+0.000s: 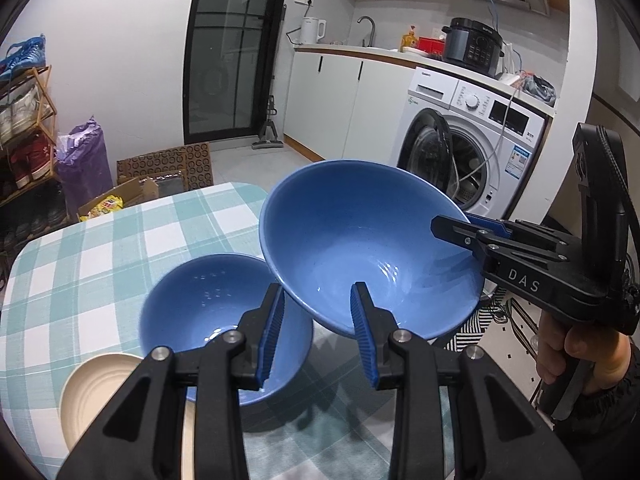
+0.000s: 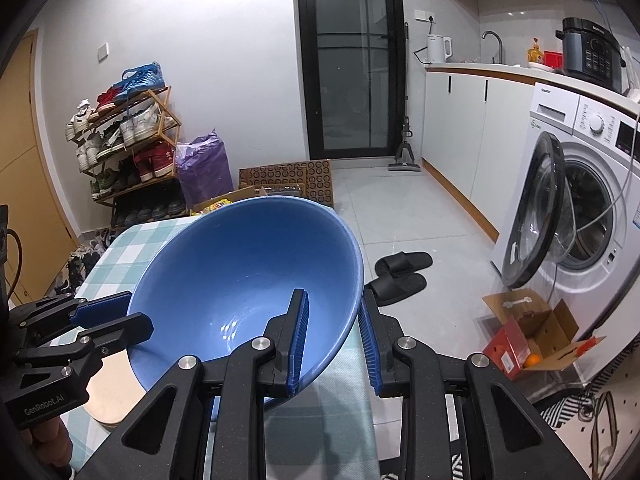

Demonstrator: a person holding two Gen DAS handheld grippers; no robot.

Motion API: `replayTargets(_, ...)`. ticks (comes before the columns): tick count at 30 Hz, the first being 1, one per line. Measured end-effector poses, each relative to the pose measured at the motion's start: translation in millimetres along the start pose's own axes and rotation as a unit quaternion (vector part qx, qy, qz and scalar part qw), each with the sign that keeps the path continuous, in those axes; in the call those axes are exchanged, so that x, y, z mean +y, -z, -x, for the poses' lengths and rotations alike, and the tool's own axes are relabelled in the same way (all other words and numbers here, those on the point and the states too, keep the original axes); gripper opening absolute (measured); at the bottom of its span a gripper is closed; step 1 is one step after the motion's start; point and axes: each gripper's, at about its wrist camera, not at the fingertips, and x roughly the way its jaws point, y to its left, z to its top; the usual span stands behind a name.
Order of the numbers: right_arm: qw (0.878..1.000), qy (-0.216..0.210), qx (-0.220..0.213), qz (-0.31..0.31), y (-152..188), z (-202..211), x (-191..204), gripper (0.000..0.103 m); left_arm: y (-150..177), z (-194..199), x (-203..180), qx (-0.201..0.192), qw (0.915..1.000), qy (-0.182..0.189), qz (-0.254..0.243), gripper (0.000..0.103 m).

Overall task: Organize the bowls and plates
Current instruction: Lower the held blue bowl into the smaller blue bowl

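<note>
A large blue bowl (image 1: pixel 360 232) (image 2: pixel 240 272) hangs tilted above the checked table (image 1: pixel 100 248), held from two sides. My left gripper (image 1: pixel 320 332) (image 2: pixel 116 316) is shut on its near-left rim, one finger inside the bowl and one outside. My right gripper (image 2: pixel 334 336) (image 1: pixel 456 232) is shut on the opposite rim in the same way. A smaller blue bowl (image 1: pixel 208 312) stands upright on the cloth just below and left of the large one. A cream ribbed plate (image 1: pixel 100 388) (image 2: pixel 116 392) lies at the table's near edge, partly hidden by the left gripper.
A washing machine (image 2: pixel 580 220) with its door open stands to the right of the table. Black slippers (image 2: pixel 400 272) and an open cardboard box (image 2: pixel 532 336) lie on the floor. A shoe rack (image 2: pixel 128 140) and a purple bag (image 2: pixel 204 168) stand beyond the table.
</note>
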Motion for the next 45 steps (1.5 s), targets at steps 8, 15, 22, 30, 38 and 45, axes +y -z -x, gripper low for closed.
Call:
replayTargets(8, 1.000, -0.015, -0.003, 0.016, -11, -11, 22, 0.026, 1, 8, 21, -0.009, 0.9997, -0.019, 0.014, 0.033)
replayTargets(15, 0.999, -0.029, 0.000, 0.032, -18, -24, 48, 0.026, 4, 14, 43, -0.014, 0.9988, -0.037, 0.030, 0.033)
replayTargets(22, 0.998, -0.046, 0.008, 0.043, -21, -41, 72, 0.026, 7, 19, 62, -0.018, 0.9973, -0.058, 0.042, 0.033)
replayTargets(30, 0.997, -0.060, 0.025, 0.050, -20, -63, 92, 0.026, 16, 16, 80, -0.010, 0.9957, -0.071, 0.058, 0.033)
replayTargets(38, 0.995, -0.063, 0.045, 0.056, -10, -80, 107, 0.026, 24, 9, 90, -0.006, 0.9945, -0.077, 0.071, 0.033)
replayTargets(45, 0.995, -0.062, 0.054, 0.059, -2, -89, 113, 0.026, 30, 4, 95, -0.001, 0.9939, -0.081, 0.076, 0.033)
